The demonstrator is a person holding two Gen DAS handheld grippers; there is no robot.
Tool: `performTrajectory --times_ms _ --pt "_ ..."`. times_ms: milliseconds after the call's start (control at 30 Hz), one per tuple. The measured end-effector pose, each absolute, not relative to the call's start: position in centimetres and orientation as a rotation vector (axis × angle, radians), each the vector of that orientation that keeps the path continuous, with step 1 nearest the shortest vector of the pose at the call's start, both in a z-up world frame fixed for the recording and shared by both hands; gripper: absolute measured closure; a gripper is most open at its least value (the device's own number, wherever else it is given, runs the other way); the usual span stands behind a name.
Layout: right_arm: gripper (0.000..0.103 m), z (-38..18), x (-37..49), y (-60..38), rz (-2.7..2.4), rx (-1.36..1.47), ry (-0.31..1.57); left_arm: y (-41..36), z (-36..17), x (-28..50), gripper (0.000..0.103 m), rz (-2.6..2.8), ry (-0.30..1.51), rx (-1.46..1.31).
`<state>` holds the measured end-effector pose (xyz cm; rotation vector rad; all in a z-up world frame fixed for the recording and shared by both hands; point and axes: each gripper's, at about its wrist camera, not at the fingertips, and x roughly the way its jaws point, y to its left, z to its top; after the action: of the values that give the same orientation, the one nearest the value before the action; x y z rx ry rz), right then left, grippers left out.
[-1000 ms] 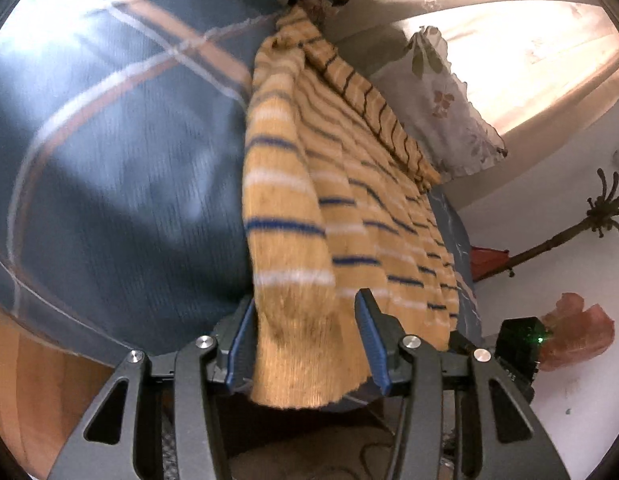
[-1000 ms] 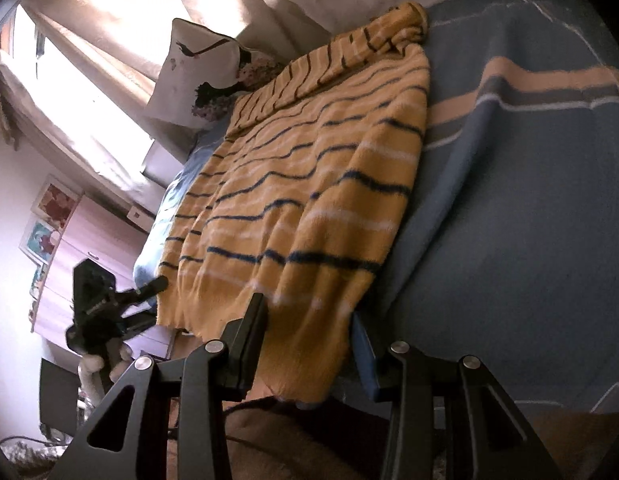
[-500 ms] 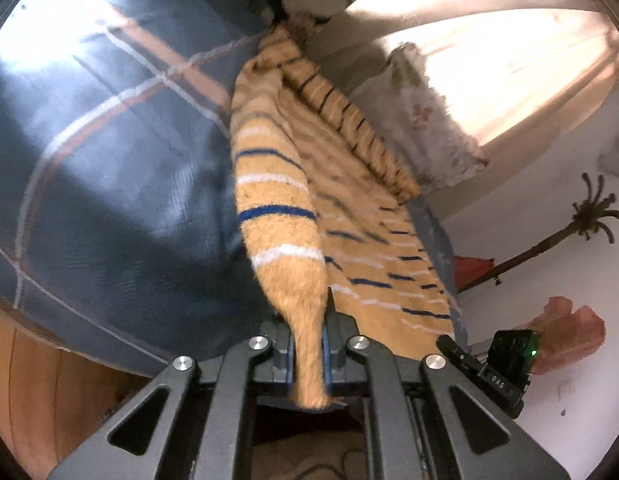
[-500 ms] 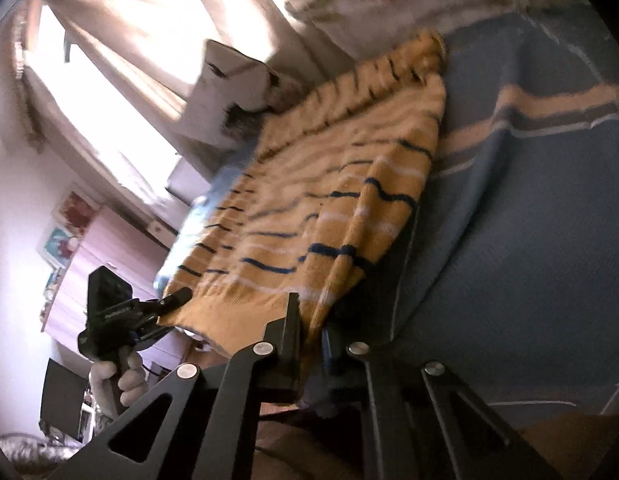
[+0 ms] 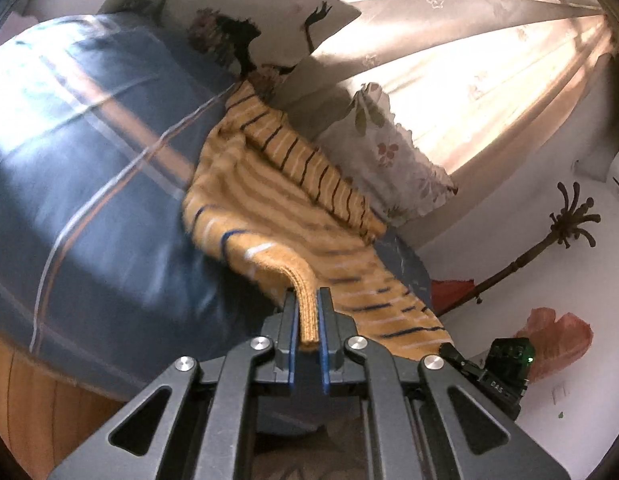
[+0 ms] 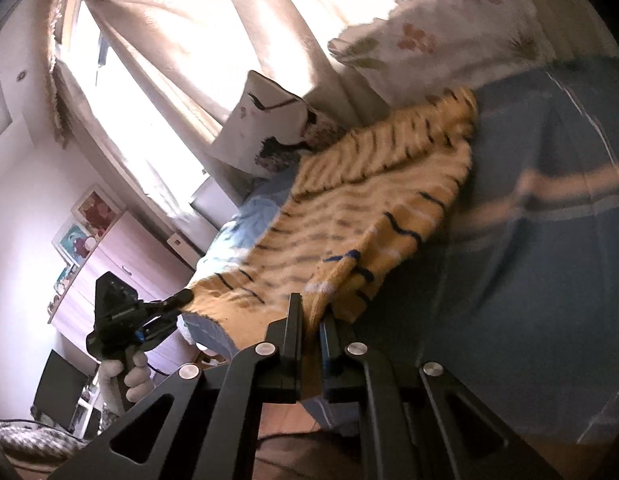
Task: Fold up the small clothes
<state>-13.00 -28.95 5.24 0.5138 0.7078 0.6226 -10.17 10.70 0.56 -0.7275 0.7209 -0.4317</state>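
Item: yellow striped sweater (image 5: 277,216), spread on the blue bed cover (image 5: 89,200) ahead of both grippers, its near hem raised off the bed. Left gripper (image 5: 308,312) clamped on one hem corner; right gripper (image 6: 311,320) clamped on the other, sweater stretching away from each. Beyond the sweater: two floral pillows (image 5: 389,152) against the curtain (image 5: 469,60)

My sweater (image 5: 269,200) lies on the bed (image 5: 89,200), its near hem lifted off it between both grippers: left gripper (image 5: 308,312) at one corner, right gripper (image 6: 311,324) at the other. Two pillows (image 5: 389,160) sit behind the sweater, against the curtain (image 5: 489,60).
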Motion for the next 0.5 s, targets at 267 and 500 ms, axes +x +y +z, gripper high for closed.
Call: performTrajectory --times_ms 267,500 --pt "0.096 11.8 -1.5 -28.6 0.591 0.478 0.658 9.0 6.0 2.7 0.095 -0.411 0.691 -0.615" --pt "0.096 10.4 13.2 -28.9 0.467 0.527 0.781 7.4 6.6 16.5 0.095 -0.284 0.754 -0.579"
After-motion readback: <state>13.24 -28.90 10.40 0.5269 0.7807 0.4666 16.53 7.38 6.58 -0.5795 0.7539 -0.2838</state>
